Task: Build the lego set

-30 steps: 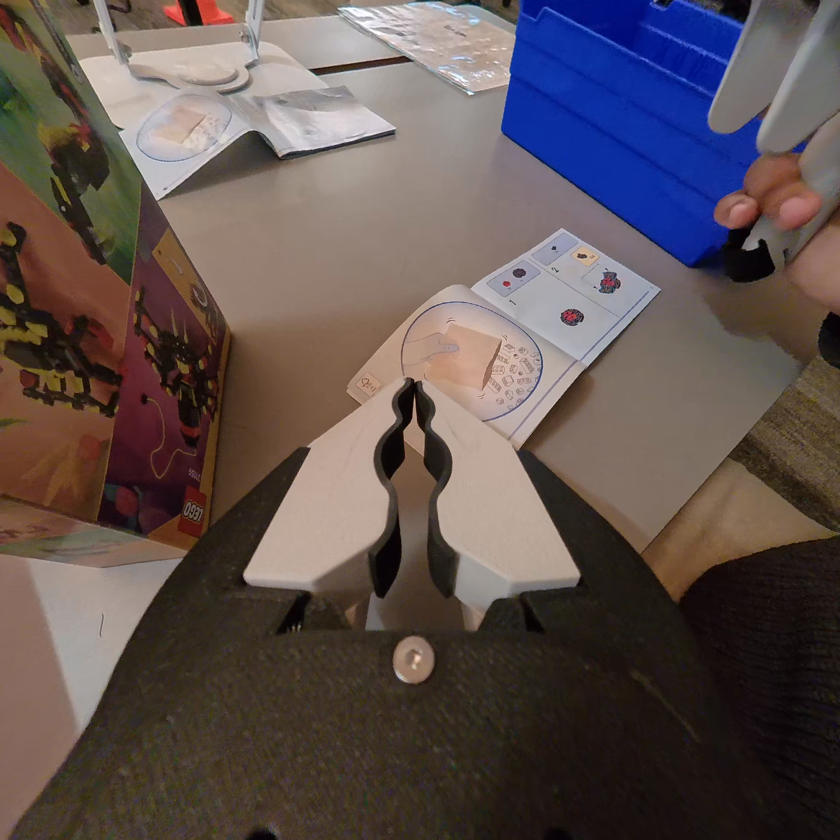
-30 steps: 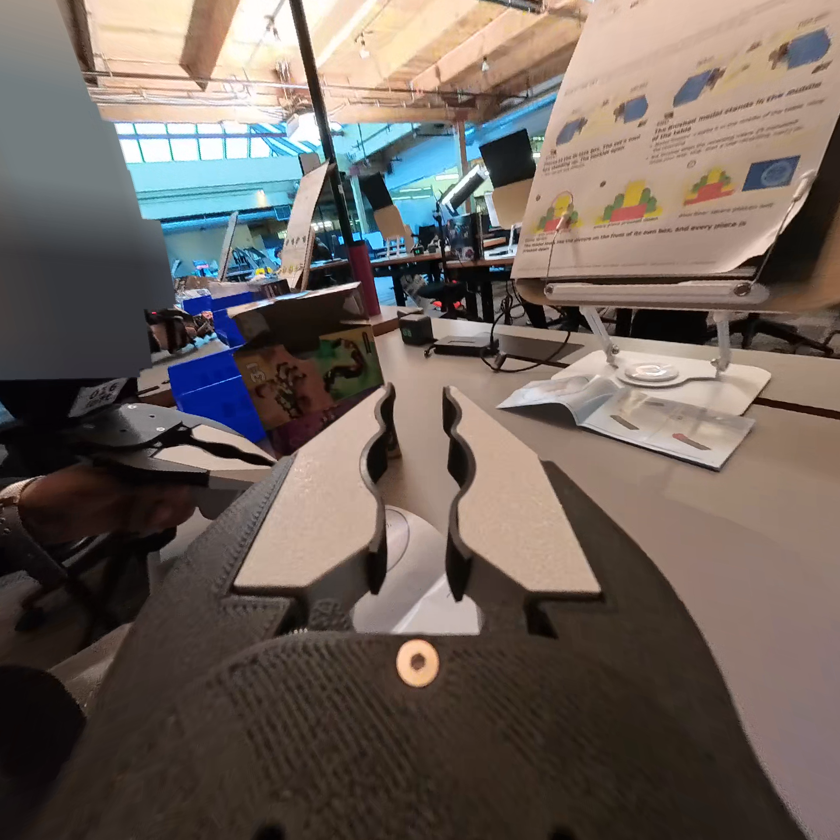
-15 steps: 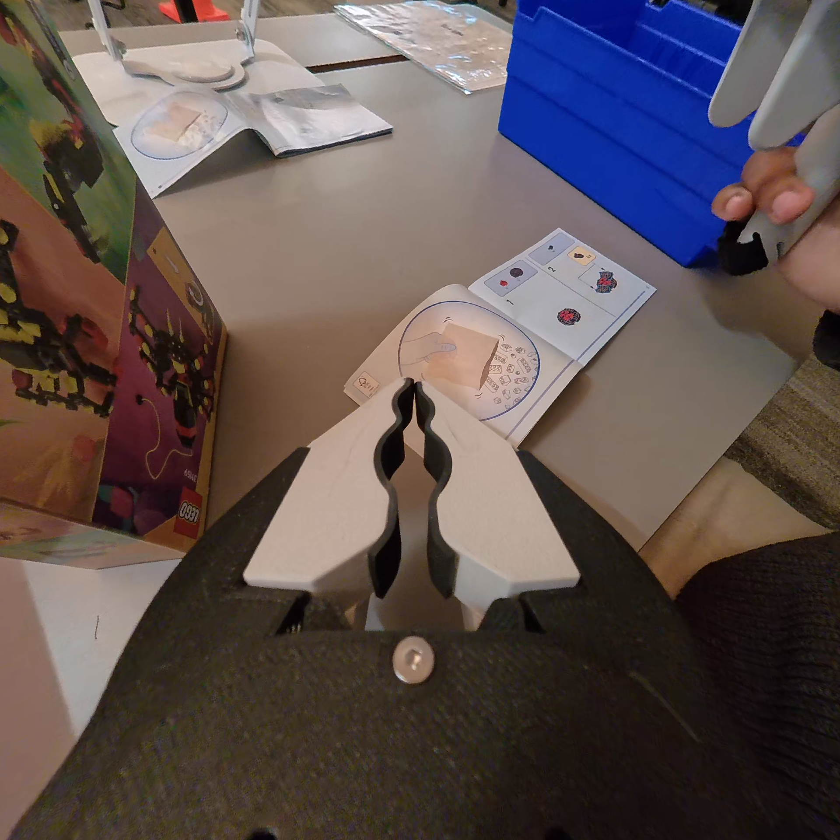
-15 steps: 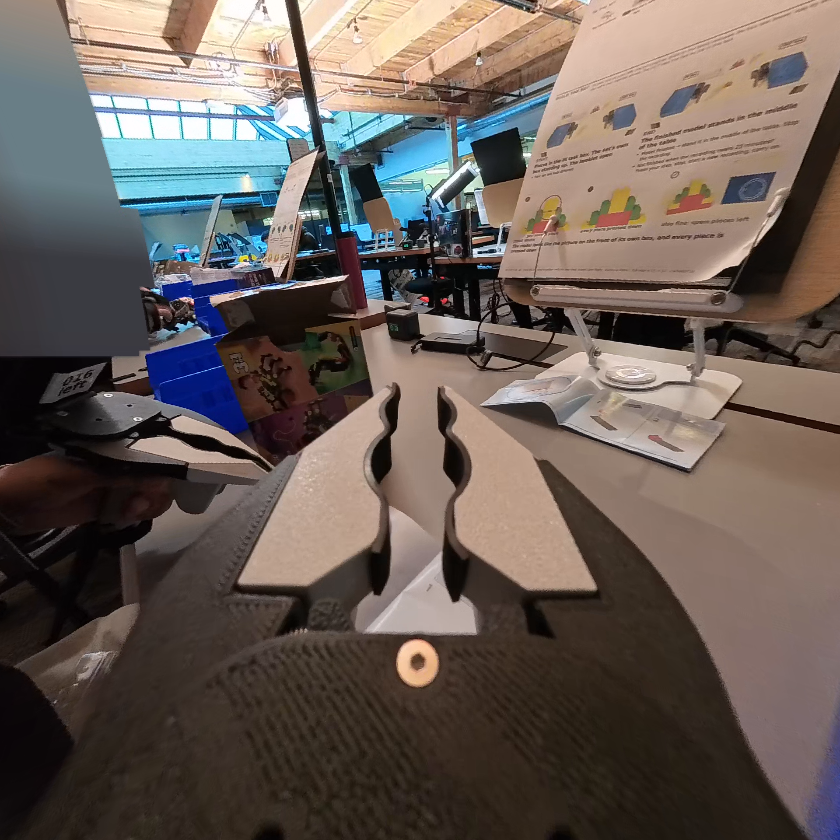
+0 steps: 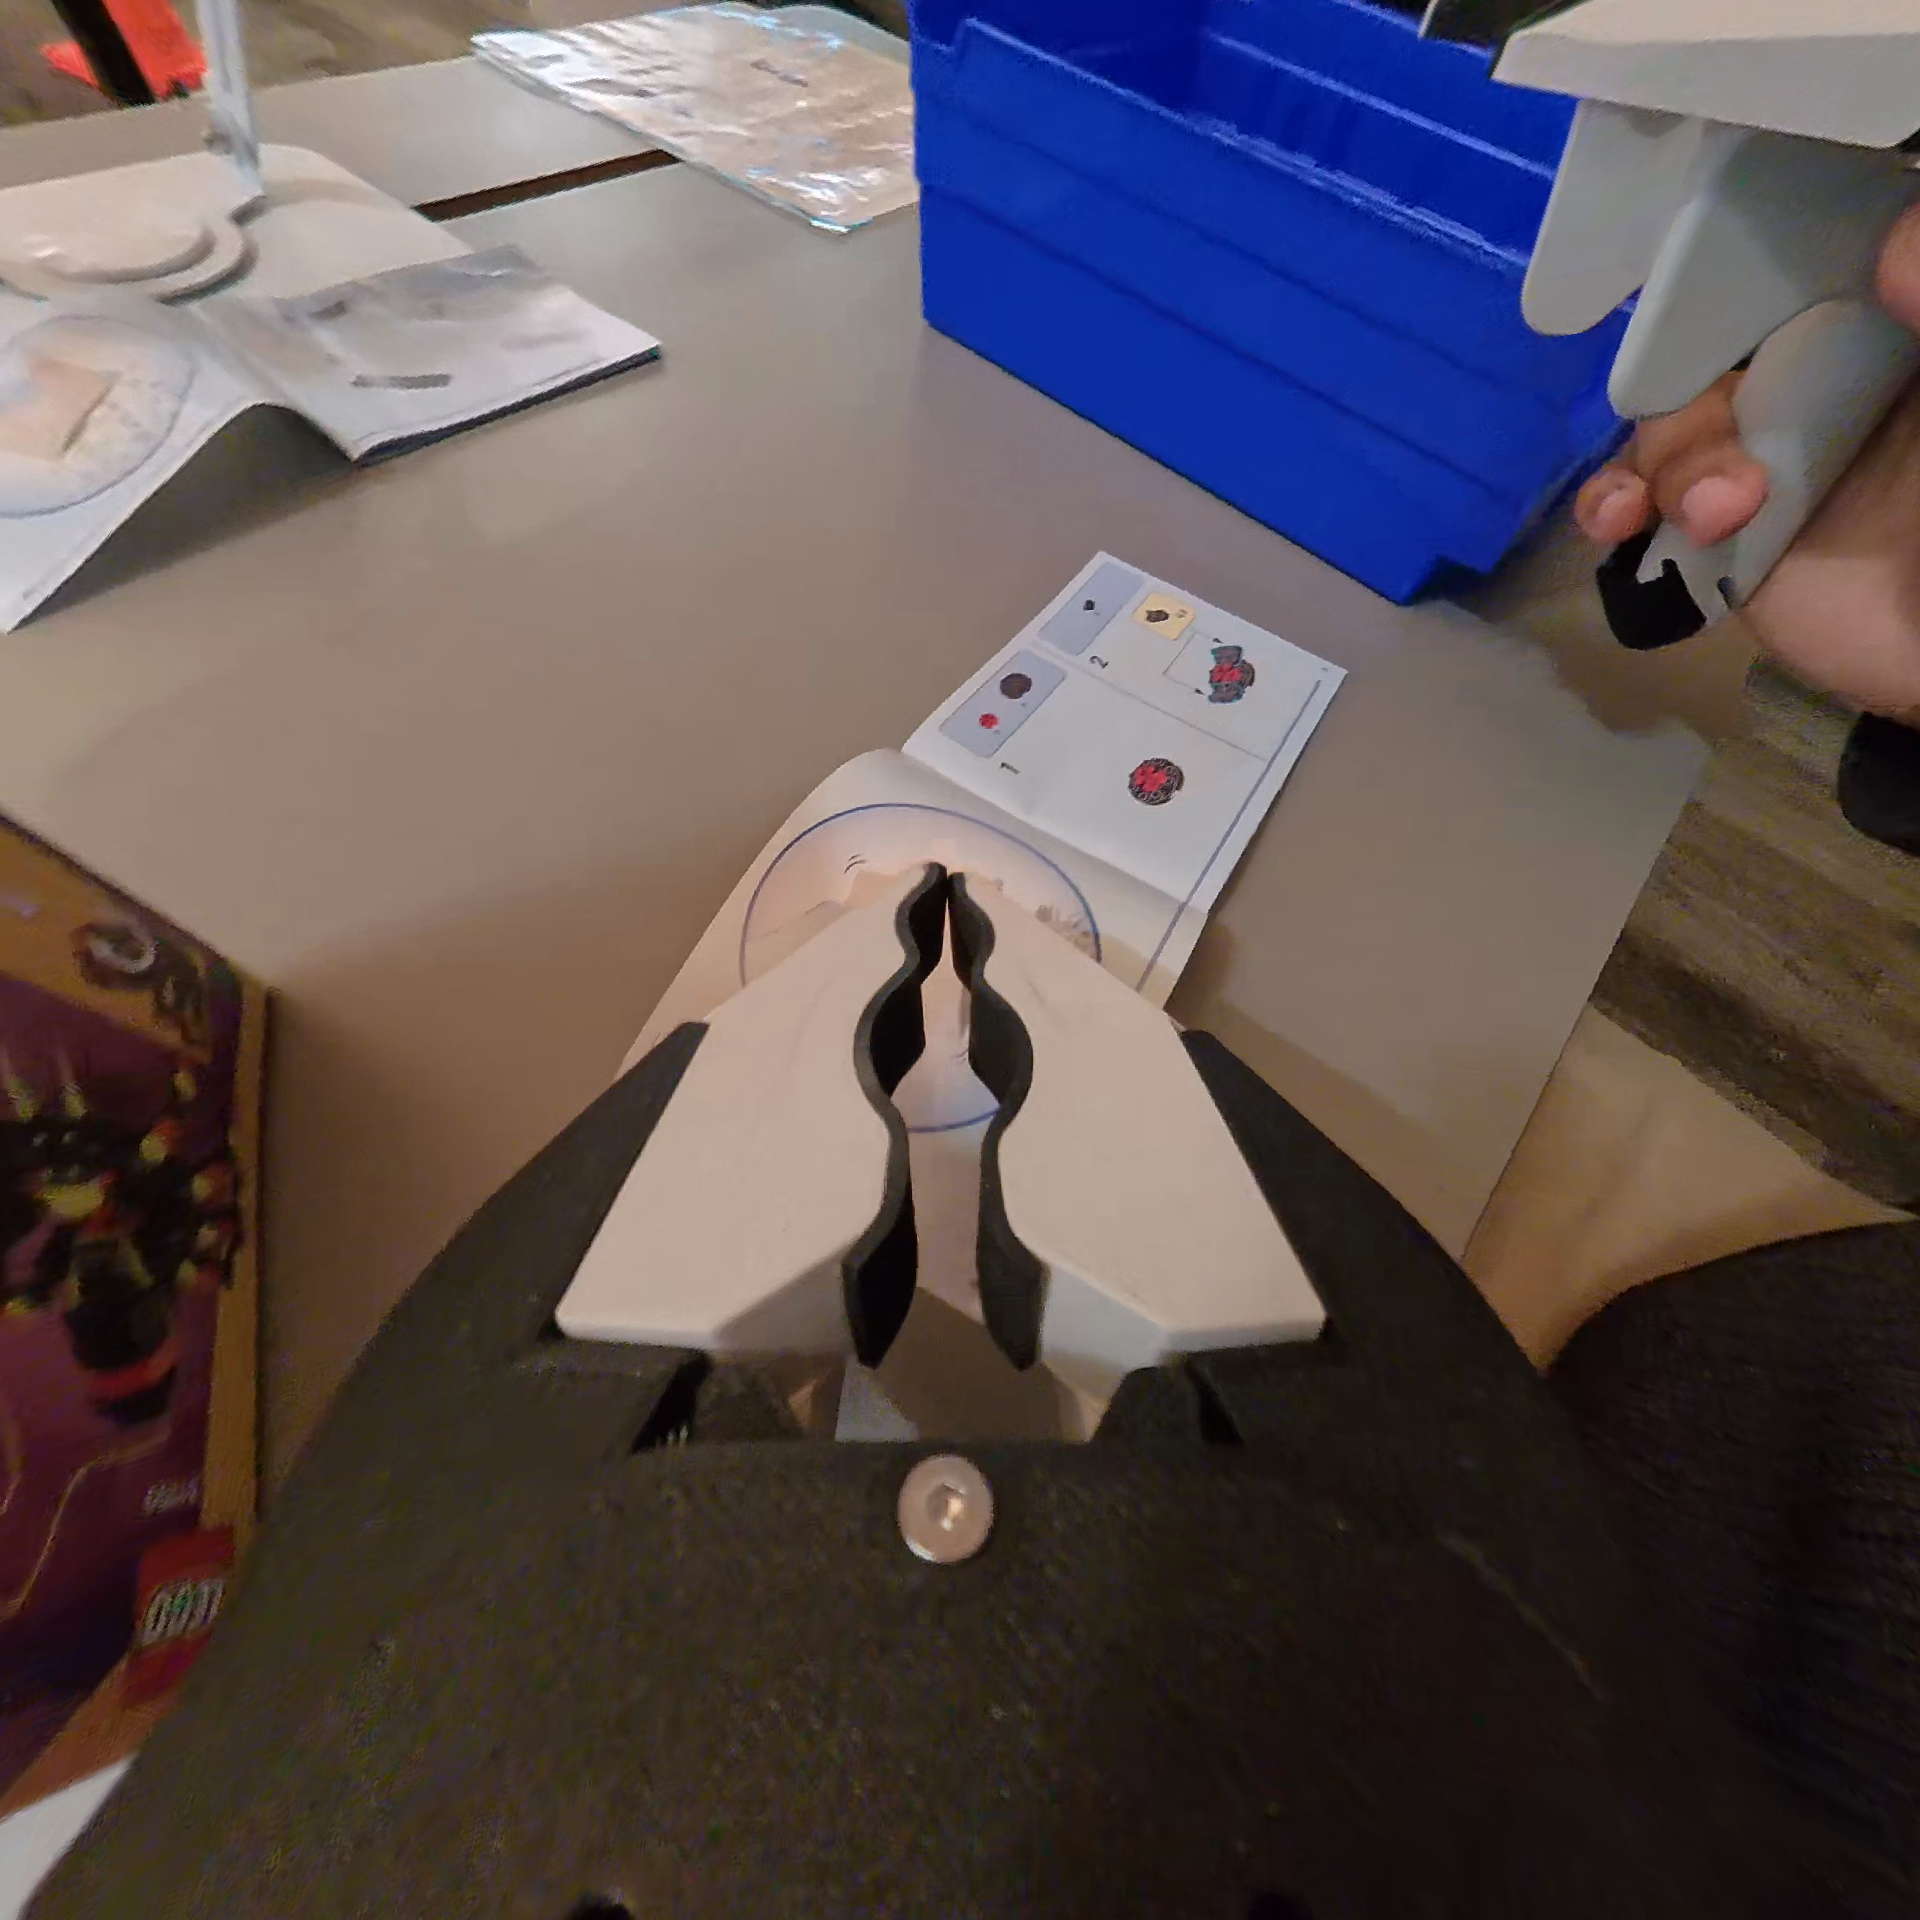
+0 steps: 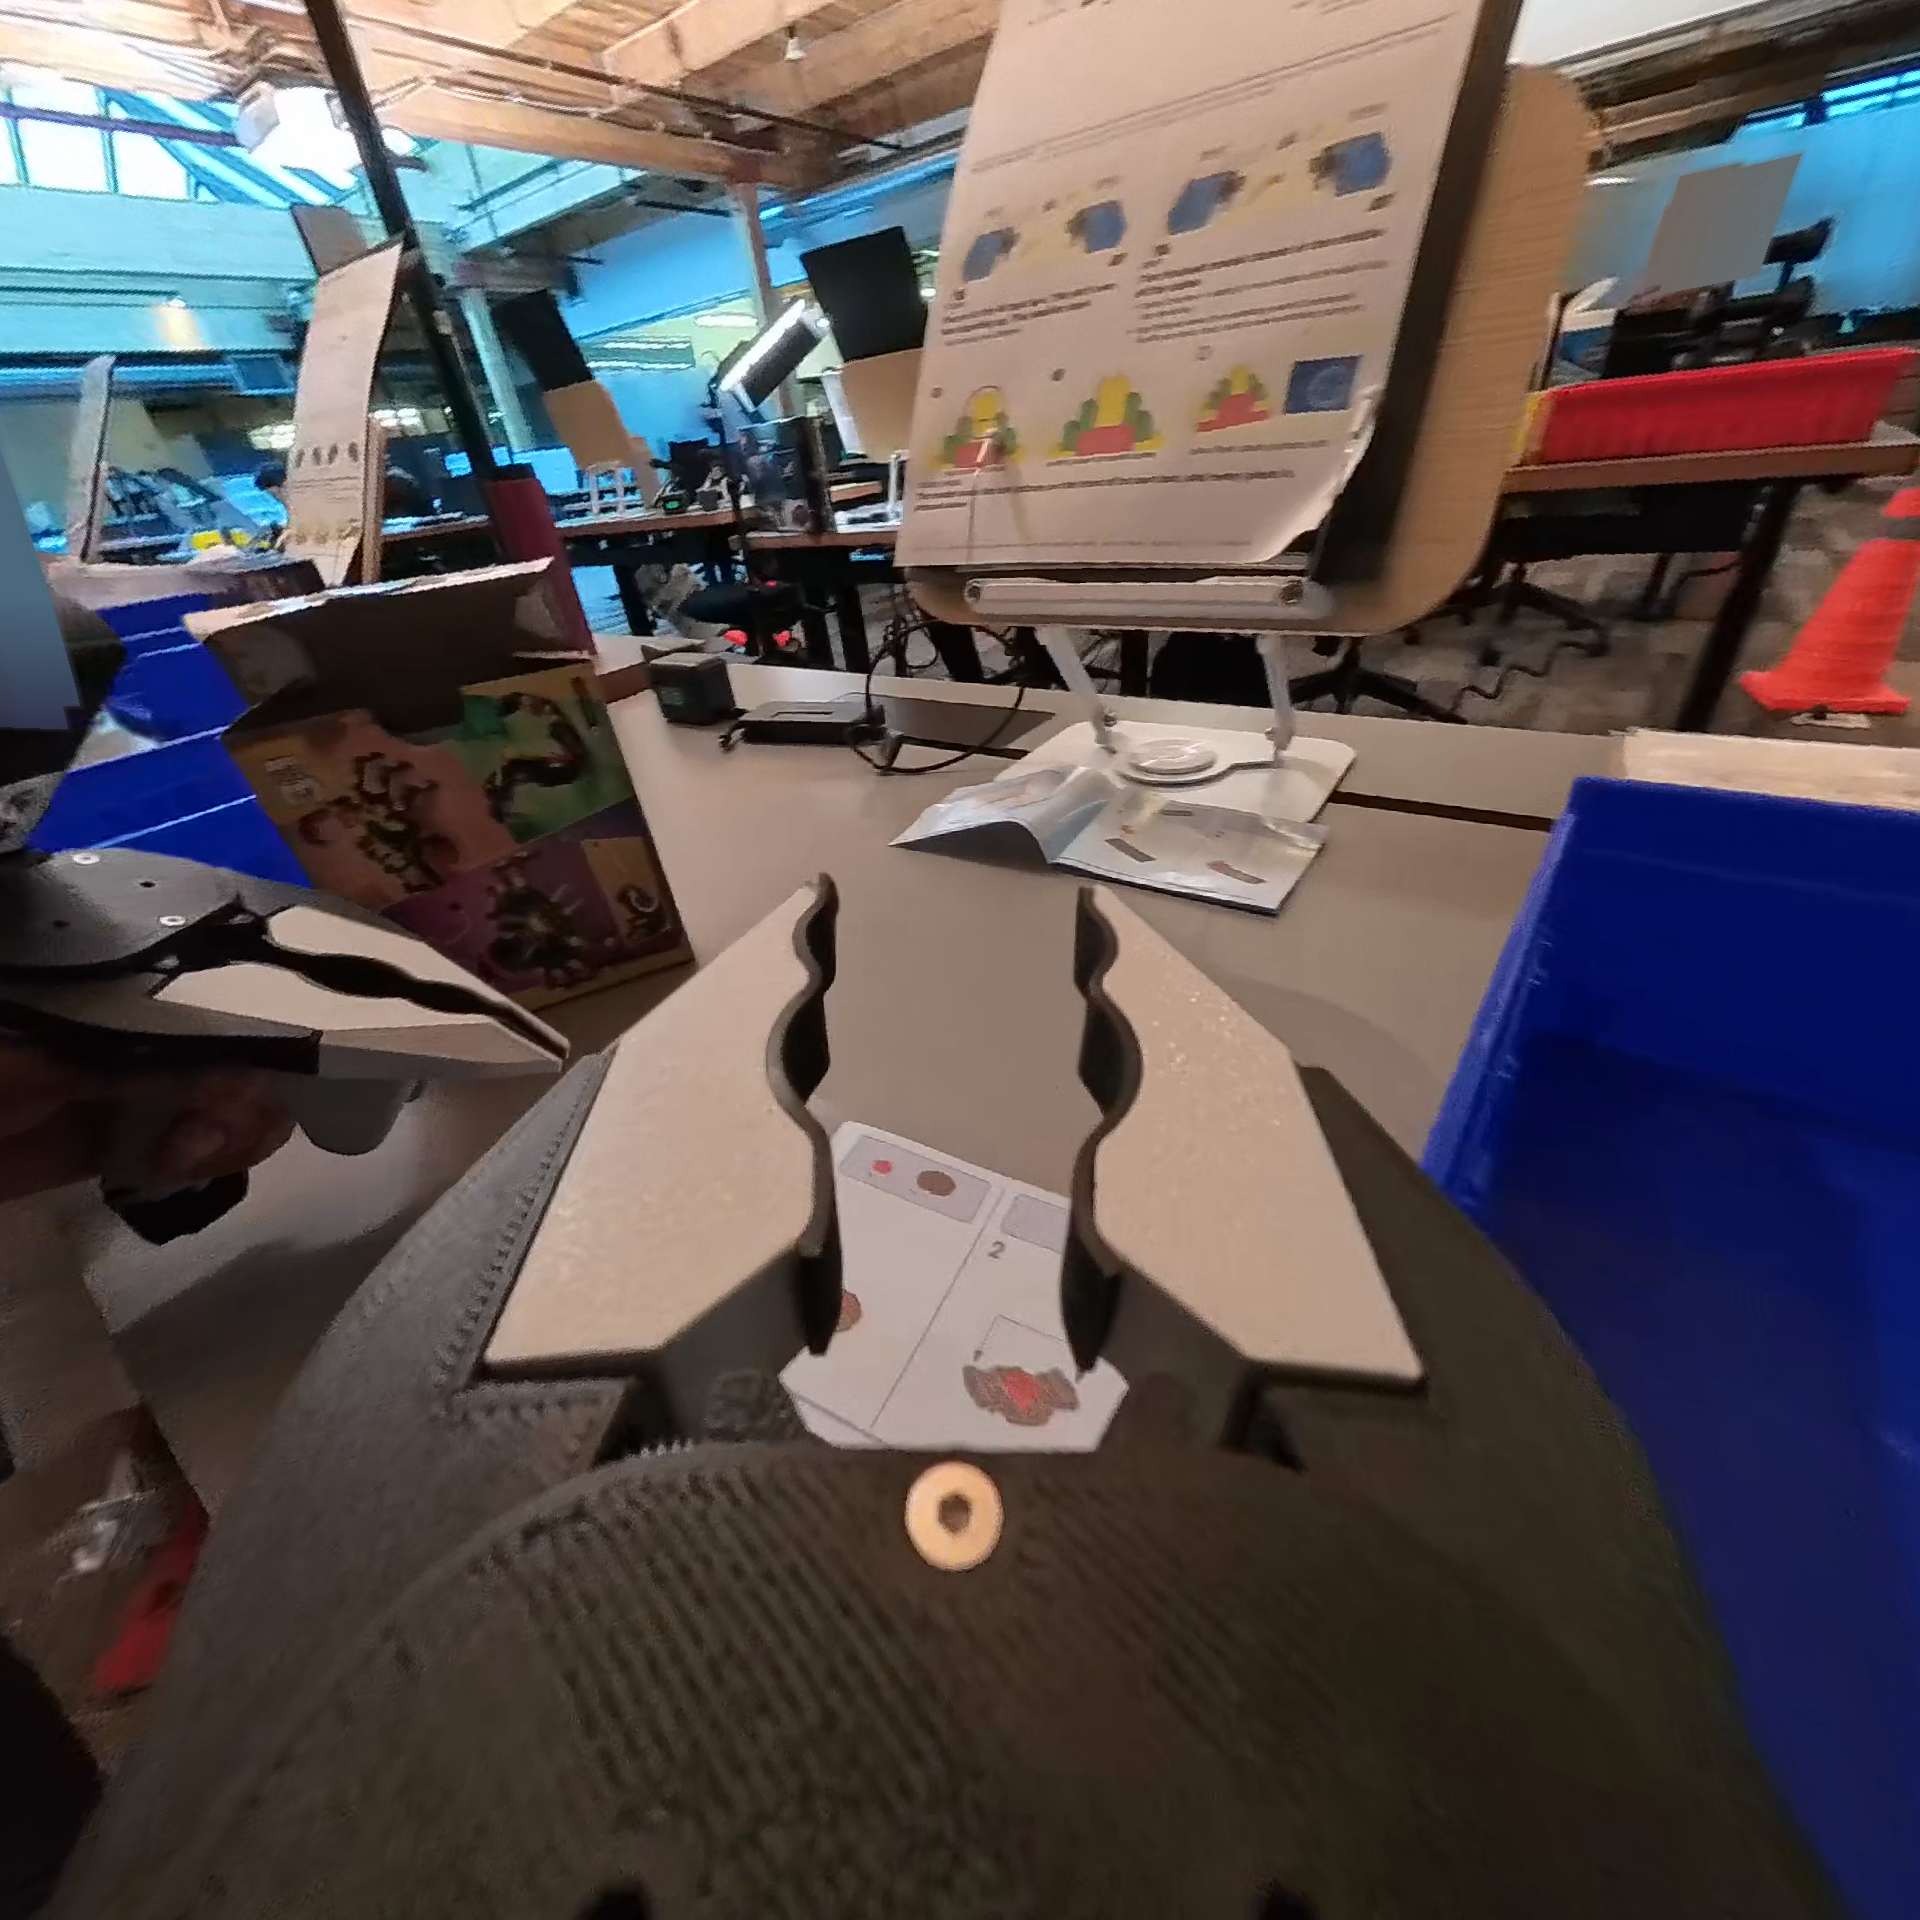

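Note:
My left gripper [image 5: 943,883] is shut with nothing between its tips, hovering over the open instruction booklet [image 5: 1122,769] near the table's front edge. It also shows at the left of the right wrist view [image 6: 540,1049], tips together. My right gripper [image 6: 956,914] is open and empty, above the same booklet [image 6: 956,1340]. In the left wrist view it shows at the upper right [image 5: 1704,260], held in a hand. The colourful lego box [image 6: 447,831] stands at the left; it also shows in the left wrist view [image 5: 104,1299]. No loose bricks are visible.
A blue bin [image 5: 1247,239] stands at the right, also in the right wrist view [image 6: 1714,1195]. A second open booklet [image 6: 1112,842] lies before a white stand [image 6: 1195,758] holding a printed sheet. A plastic sleeve [image 5: 717,114] lies at the back. Grey table [image 5: 623,571].
My right gripper has opened wide and swung right toward the blue bin. My left gripper stayed shut and moved forward over the booklet, away from the box.

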Available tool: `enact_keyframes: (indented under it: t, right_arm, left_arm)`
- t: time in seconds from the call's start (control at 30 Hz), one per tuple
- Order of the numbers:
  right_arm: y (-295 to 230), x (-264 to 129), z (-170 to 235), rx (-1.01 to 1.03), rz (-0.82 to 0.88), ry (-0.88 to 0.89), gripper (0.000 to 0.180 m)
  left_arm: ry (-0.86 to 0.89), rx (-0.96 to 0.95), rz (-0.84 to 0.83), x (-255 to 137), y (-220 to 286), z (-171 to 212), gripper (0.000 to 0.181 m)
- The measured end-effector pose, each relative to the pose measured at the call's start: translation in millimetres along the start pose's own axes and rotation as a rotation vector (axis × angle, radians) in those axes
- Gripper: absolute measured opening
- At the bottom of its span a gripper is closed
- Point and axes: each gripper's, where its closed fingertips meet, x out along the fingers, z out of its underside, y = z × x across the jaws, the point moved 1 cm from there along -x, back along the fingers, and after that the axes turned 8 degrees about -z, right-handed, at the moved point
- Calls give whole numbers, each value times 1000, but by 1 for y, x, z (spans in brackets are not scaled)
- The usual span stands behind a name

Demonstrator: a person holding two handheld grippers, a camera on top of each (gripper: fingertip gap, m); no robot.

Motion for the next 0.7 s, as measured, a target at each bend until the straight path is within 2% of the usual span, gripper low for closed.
enact_keyframes:
  t: [0.33,0.6,0.7]
  right_arm:
    - [7,-4,7,35,36,-22,48]
    - [-1,15,13,67,-37,-47,48]
    - [-13,24,12,-9,-72,-68,46]
  left_arm:
    - [-7,11,32,6,6,-2,0]
    - [-13,-26,-15,-4,-6,5,0]
    - [-18,-40,-39,-9,-11,9,0]
